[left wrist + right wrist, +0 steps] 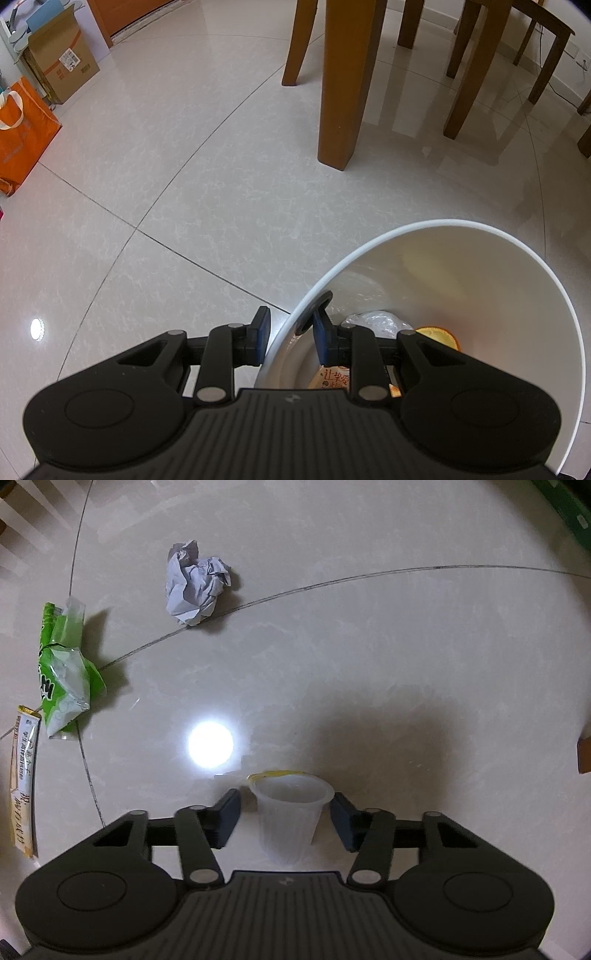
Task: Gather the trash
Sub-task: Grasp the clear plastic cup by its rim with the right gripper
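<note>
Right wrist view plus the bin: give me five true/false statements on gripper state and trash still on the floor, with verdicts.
1. The right gripper is shut on the plastic cup. False: its jaws stand open, one on each side of the cup, with gaps showing.
2. The left gripper straddles the rim of the white bin, one finger inside, one outside. True.
3. The crumpled paper is already in the bin. False: it lies on the floor tiles.
4. A green wrapper lies on the floor left of the paper. True.
5. The bin is empty. False: an orange slice and packaging sit inside.
</note>
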`<action>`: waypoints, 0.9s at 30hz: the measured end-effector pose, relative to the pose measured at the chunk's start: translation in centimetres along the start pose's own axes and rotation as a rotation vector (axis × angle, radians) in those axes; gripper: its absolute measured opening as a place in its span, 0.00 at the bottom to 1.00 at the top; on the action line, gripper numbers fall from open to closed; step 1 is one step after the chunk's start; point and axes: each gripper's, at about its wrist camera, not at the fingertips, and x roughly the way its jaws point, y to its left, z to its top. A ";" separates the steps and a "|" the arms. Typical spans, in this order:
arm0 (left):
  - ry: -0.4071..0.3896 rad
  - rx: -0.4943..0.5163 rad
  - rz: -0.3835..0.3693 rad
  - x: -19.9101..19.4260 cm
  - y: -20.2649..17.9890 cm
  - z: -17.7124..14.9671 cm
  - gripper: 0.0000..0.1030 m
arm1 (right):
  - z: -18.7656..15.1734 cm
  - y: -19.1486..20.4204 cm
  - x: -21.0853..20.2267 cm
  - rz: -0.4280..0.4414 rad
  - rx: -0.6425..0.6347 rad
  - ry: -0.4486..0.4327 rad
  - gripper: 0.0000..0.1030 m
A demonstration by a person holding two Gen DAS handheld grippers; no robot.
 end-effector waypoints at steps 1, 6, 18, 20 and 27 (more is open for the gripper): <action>0.000 0.000 0.000 0.0 0.0 0.0 0.23 | 0.1 0.0 0.1 -0.003 -0.006 0.007 0.40; 0.001 -0.002 0.000 0.0 0.0 0.0 0.23 | 0.3 0.2 -0.2 -0.013 -0.025 0.010 0.40; 0.003 -0.004 -0.001 0.1 0.1 0.0 0.23 | 0.4 2.9 -3.6 -0.029 -0.198 0.049 0.40; 0.002 -0.004 -0.001 0.1 0.1 0.0 0.23 | 0.2 3.7 -5.2 -0.023 -0.244 0.047 0.40; 0.003 -0.009 -0.005 0.1 0.2 0.0 0.23 | -0.3 6.8 -11.3 0.049 -0.463 0.019 0.40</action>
